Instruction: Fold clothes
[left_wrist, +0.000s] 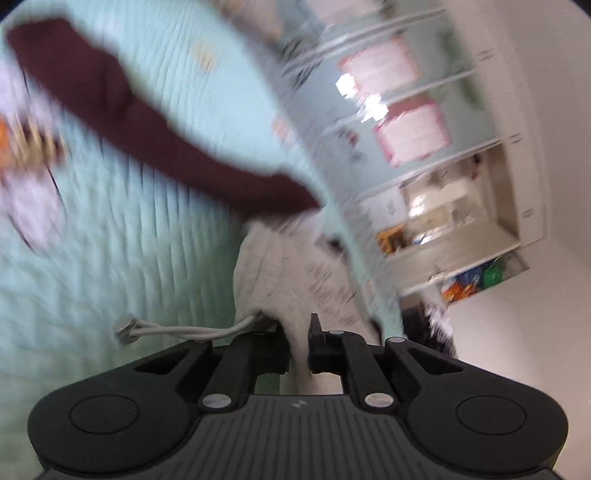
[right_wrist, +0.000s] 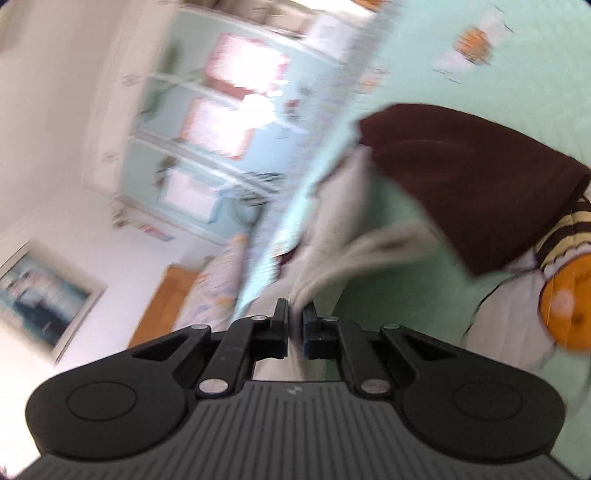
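Two grippers each pinch the same pale grey garment (left_wrist: 273, 266), and both pictures are blurry. On the left wrist view, the left gripper (left_wrist: 298, 338) has its black fingers almost shut, with a bunch of the grey cloth squeezed between them. A grey drawstring (left_wrist: 177, 329) with a knotted end sticks out to the left, just beside the fingers. On the right wrist view, the right gripper (right_wrist: 295, 325) is also nearly closed, and a fold of the same grey cloth runs up from between its fingers. The grey garment hangs over a mint green bedspread (left_wrist: 92, 240) with wavy stitched lines. A dark maroon garment (left_wrist: 140, 122) lies on the bedspread, farther away than the grey one, and its near end touches the grey cloth. Another piece of clothing with orange, cream and brown stripes (right_wrist: 565, 280) lies at the right edge of the right wrist view, next to the maroon one. White shelves (left_wrist: 443, 155) with pink boxes stand by the far wall.
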